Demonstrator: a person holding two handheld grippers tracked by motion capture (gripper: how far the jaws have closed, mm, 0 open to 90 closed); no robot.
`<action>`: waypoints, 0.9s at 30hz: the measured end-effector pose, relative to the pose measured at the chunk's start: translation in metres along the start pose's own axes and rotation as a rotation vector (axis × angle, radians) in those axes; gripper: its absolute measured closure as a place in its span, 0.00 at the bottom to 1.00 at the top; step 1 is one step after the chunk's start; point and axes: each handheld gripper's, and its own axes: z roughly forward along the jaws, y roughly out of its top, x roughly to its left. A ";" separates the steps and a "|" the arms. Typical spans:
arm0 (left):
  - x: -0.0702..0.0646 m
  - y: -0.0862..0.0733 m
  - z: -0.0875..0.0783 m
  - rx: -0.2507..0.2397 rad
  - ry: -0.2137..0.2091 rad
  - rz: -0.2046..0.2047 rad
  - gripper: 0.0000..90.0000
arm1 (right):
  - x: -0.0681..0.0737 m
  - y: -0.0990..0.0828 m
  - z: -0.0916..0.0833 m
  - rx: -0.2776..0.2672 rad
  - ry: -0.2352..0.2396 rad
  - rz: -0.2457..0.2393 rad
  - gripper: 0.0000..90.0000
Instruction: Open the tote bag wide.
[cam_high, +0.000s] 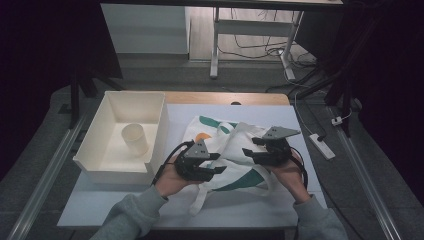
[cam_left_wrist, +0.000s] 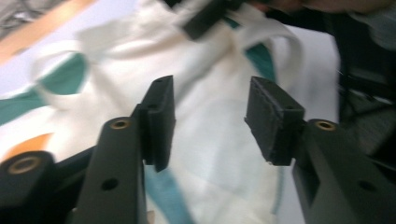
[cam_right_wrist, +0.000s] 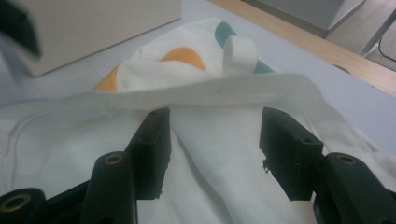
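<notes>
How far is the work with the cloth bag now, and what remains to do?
The bag lies crumpled on the table, not flat or folded. In hand: nothing; the left gripper and right gripper are both open above the cloth, with nothing pinched. The cup lies in the white bin. Gripping and arranging the bag seems left.

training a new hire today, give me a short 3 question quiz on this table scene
1. True or false: the left claw is clamped on the bag.
2. What lies in the tray? A) a cup B) a spoon C) a sock
3. Which colours are printed on the bag?

Key:
1. False; its jaws stand apart over the cloth.
2. A, the cup.
3. Green and orange.
</notes>
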 end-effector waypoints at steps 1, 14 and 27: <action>0.003 0.000 -0.001 -0.005 0.010 -0.019 0.55 | 0.001 -0.002 -0.002 0.001 -0.002 -0.002 0.48; 0.037 0.005 0.047 0.090 0.080 -0.124 0.54 | 0.026 -0.002 -0.016 0.000 0.040 -0.042 0.47; 0.046 -0.004 0.074 0.155 0.044 -0.160 0.78 | 0.052 -0.008 -0.017 0.049 0.113 -0.096 0.45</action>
